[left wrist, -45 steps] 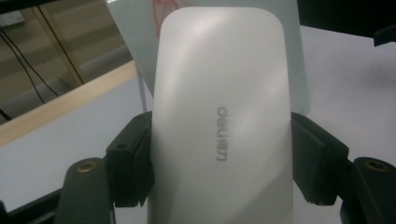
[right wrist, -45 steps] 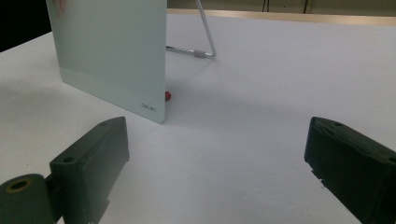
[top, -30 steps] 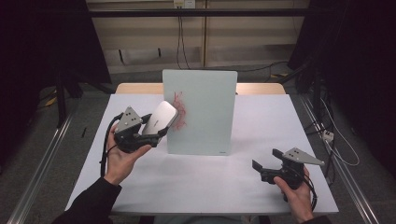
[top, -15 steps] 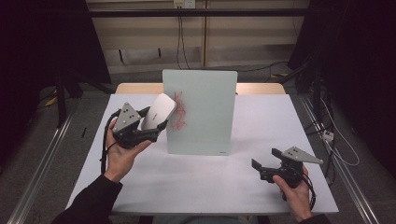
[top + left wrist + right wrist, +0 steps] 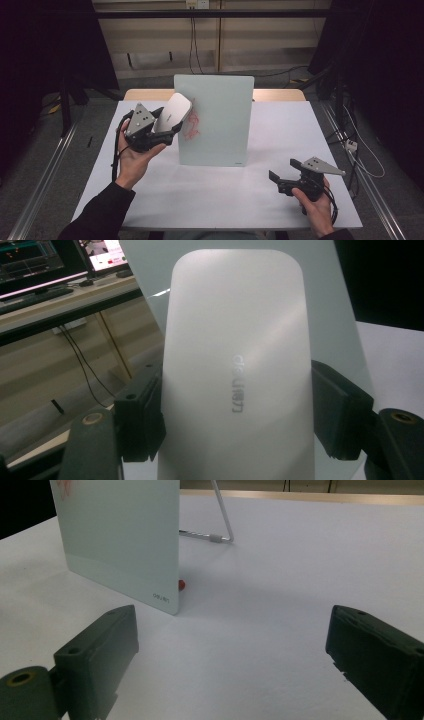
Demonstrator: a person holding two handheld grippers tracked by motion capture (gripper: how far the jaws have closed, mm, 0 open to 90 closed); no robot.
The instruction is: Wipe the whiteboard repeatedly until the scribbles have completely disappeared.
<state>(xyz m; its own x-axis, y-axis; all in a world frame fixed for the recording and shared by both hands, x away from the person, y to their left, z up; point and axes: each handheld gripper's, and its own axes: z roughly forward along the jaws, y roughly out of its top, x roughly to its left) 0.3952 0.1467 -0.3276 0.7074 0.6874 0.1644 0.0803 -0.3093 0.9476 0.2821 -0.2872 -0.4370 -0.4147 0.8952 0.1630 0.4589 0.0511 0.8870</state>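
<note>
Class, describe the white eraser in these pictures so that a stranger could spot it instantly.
Find the pale glass board standing upright mid-table. At its left edge, beside red scribbles, the left hand-held gripper clamps a smooth white eraser with rounded corners and faint grey lettering.

Upright board [image 5: 215, 120] mid-table; bare sides.

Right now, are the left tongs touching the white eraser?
Touching. In the left gripper view, both black pads press against the sides of the white eraser, clamping it between them.

White eraser [image 5: 172, 115] against standing whiteboard [image 5: 220, 125]
</note>
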